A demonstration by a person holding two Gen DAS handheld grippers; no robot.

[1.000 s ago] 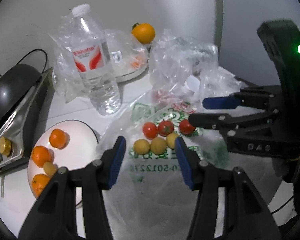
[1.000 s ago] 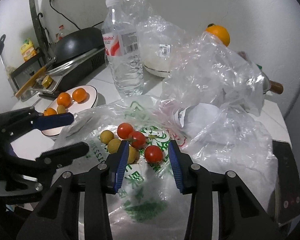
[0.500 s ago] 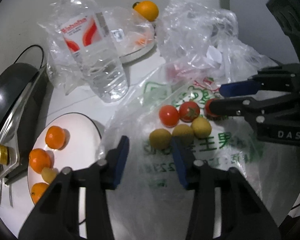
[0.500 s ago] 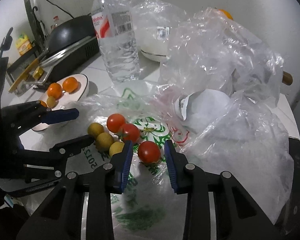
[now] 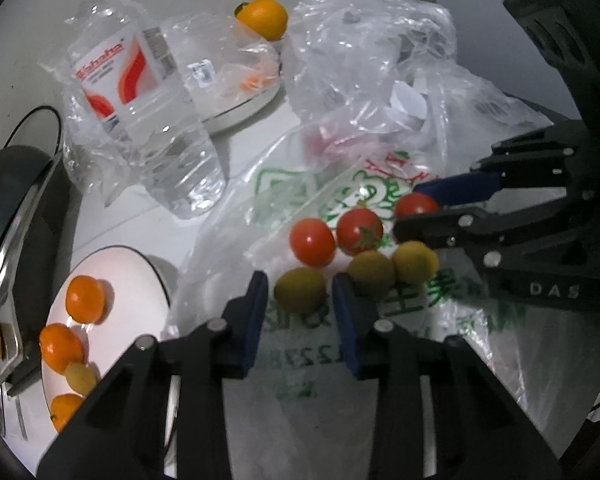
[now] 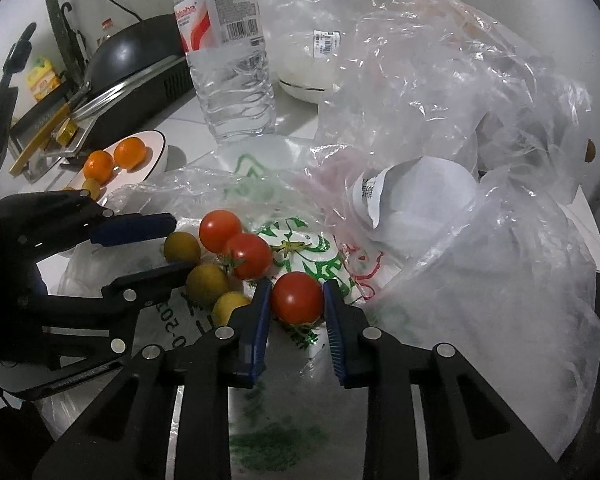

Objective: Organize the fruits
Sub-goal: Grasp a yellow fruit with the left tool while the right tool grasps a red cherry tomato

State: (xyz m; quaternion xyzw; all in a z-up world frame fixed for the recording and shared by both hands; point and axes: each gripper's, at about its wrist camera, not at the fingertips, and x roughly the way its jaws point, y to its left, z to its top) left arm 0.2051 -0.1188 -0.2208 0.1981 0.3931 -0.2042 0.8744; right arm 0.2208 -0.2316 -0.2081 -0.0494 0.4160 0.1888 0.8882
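Three red and three yellow cherry tomatoes lie on a flattened printed plastic bag (image 5: 300,344). My left gripper (image 5: 299,286) is open, its blue pads either side of a yellow tomato (image 5: 300,290), seemingly not touching. My right gripper (image 6: 296,296) is open with its pads closely flanking a red tomato (image 6: 297,298). Both show in each other's view: the right gripper (image 5: 414,210) and the left gripper (image 6: 178,242). A white plate (image 5: 136,296) at the left holds three small oranges and a yellow tomato (image 5: 80,376).
A water bottle (image 5: 140,92) stands behind the bag. Crumpled clear bags (image 6: 460,120) pile up at the right. A bowl (image 5: 240,108) with an orange (image 5: 262,18) behind it sits at the back. A black pan on a stove (image 6: 132,56) is at the left.
Both grippers have moved forward and down onto the bag and narrowed. The left one now brackets a yellow tomato, the right one a red tomato.
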